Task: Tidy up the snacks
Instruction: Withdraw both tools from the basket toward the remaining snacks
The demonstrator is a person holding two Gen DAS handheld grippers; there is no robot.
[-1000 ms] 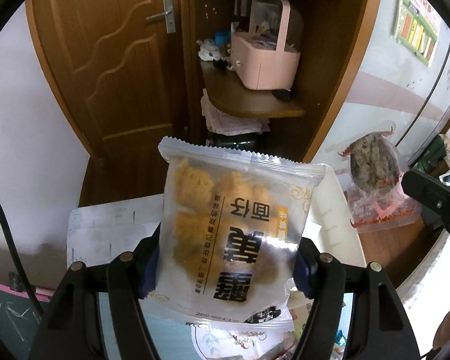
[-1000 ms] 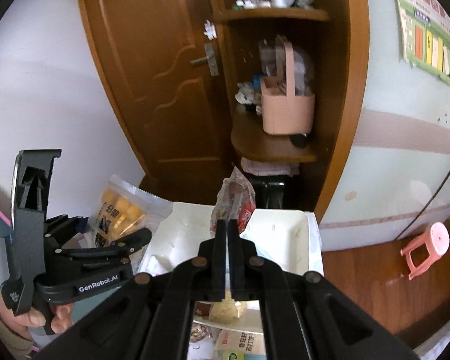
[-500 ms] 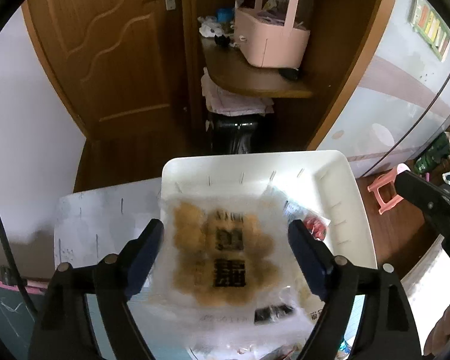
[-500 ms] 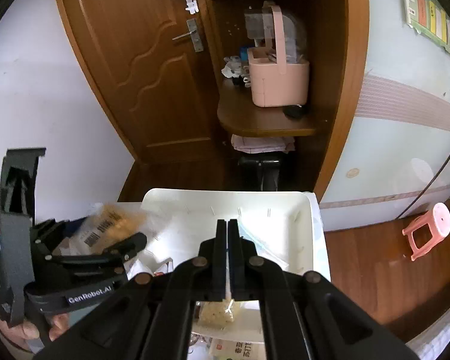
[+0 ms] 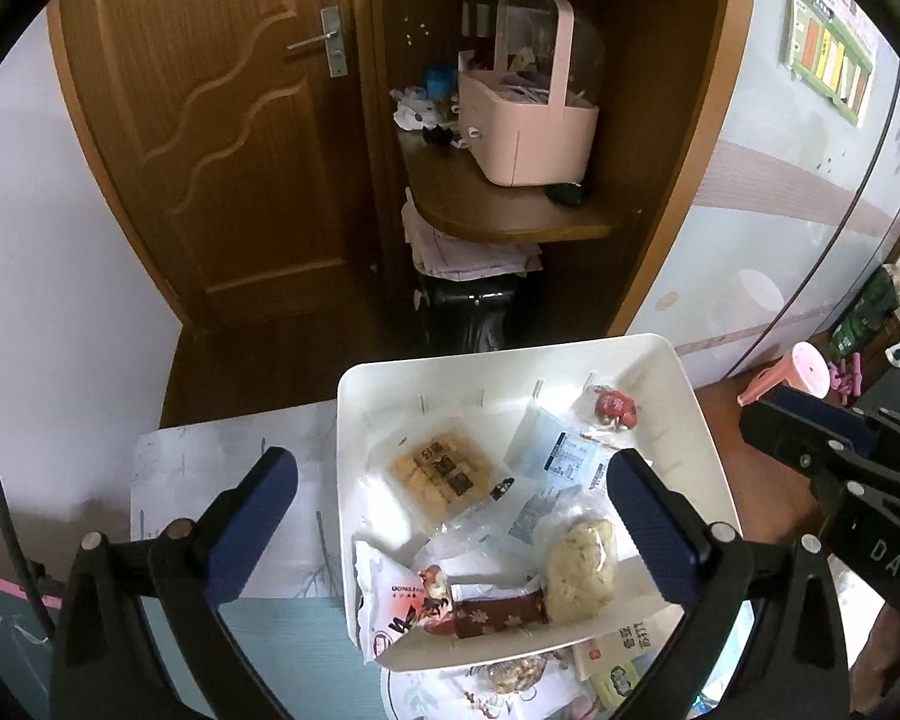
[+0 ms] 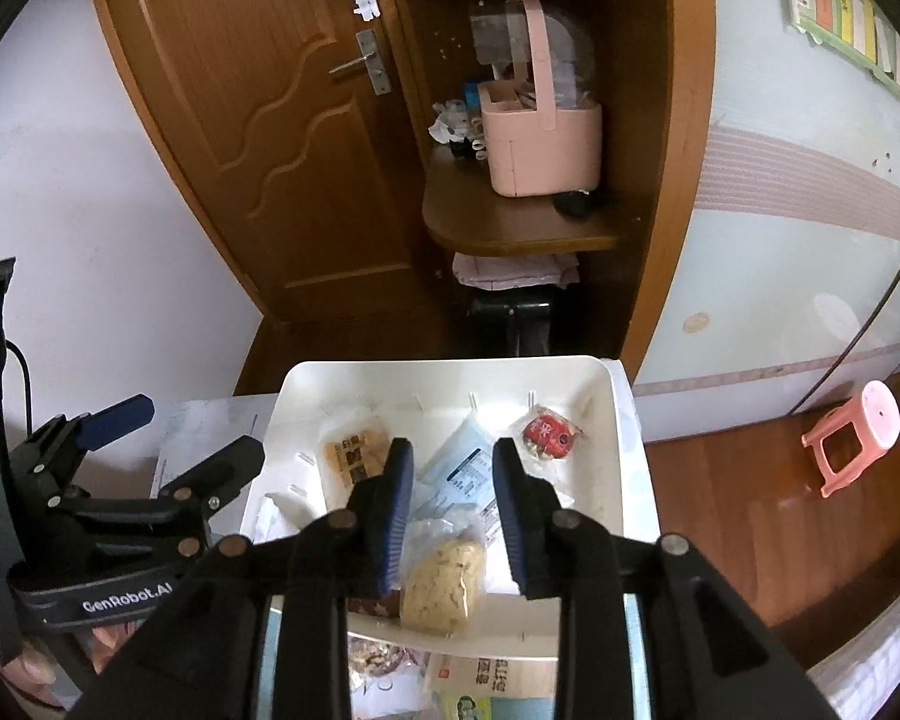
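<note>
A white bin (image 5: pixel 354 396) on the table holds several snack packets. My left gripper (image 5: pixel 450 468) hovers above it, jaws opening wide with nothing between them. Below it lies an orange cracker packet (image 5: pixel 438 474), flat on the bin floor. A red snack packet (image 5: pixel 615 408) sits at the far right, and a pale oat cake (image 5: pixel 579 564) and a dark red bar (image 5: pixel 498 609) lie near the front. My right gripper (image 6: pixel 452 450) hangs over the same bin (image 6: pixel 450 365), jaws opening and gripping nothing, above a pale blue packet (image 6: pixel 459 456). The red packet (image 6: pixel 546 432) lies just right of it.
More packets (image 6: pixel 486 675) lie on the table in front of the bin. Behind the table are a wooden door (image 5: pixel 228 138) and a shelf with a pink caddy (image 5: pixel 528 132). A pink stool (image 6: pixel 858 438) stands on the floor at the right.
The left gripper opened and the orange cracker packet dropped flat into the bin. The red packet the right gripper held now lies in the bin, and its jaws have parted.
</note>
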